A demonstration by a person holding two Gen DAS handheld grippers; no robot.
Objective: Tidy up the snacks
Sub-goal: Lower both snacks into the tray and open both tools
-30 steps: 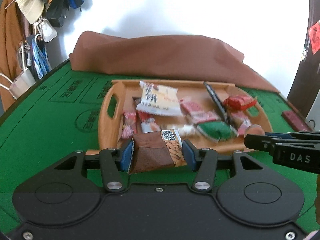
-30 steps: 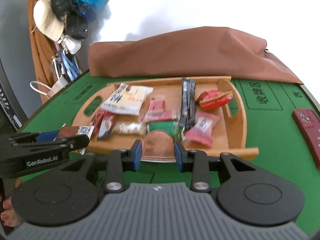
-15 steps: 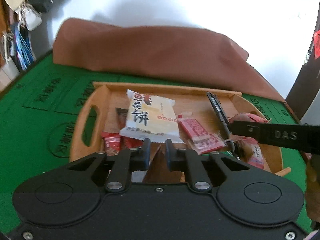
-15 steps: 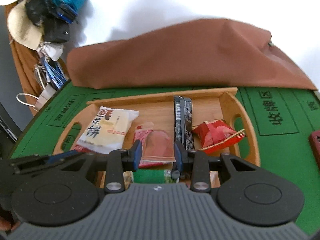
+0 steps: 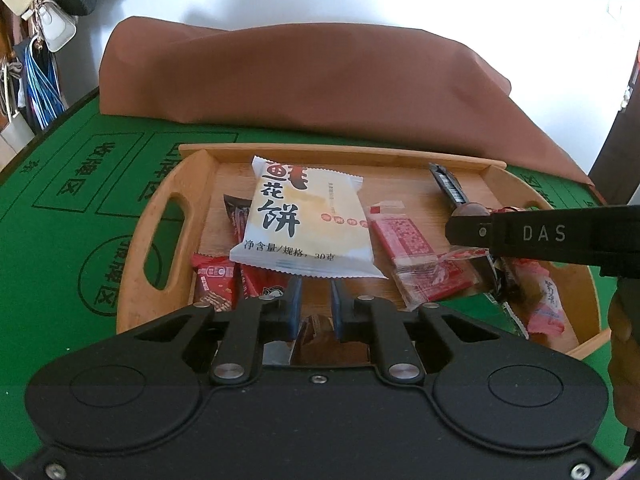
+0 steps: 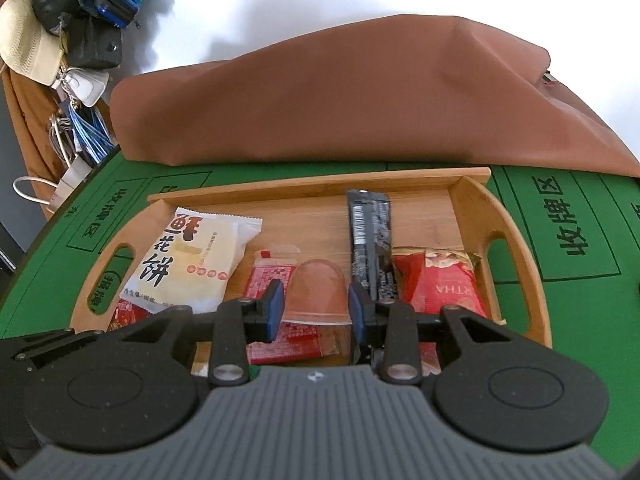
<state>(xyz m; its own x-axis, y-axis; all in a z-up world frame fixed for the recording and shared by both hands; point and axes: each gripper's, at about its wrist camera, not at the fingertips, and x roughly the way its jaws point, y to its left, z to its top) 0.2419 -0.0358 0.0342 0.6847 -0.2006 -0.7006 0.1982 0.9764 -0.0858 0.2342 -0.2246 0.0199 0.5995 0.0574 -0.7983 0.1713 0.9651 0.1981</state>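
Left claw [image 5: 314,312] clamped on brown packet [image 5: 316,326], low over tray [image 5: 140,280] front. Right claw [image 6: 316,310] gripped clear cup [image 6: 317,290] above red wafer [image 6: 264,284]. Best lowered onto bare wood, released gently, clear of cake pack [image 5: 308,224].

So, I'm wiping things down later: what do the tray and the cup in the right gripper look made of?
Tray: probably bamboo or light wood, matte, with straight grain lines and cut-out handles. Cup: thin clear plastic, likely a sealed jelly cup; glossy, and the red packet shows through it.
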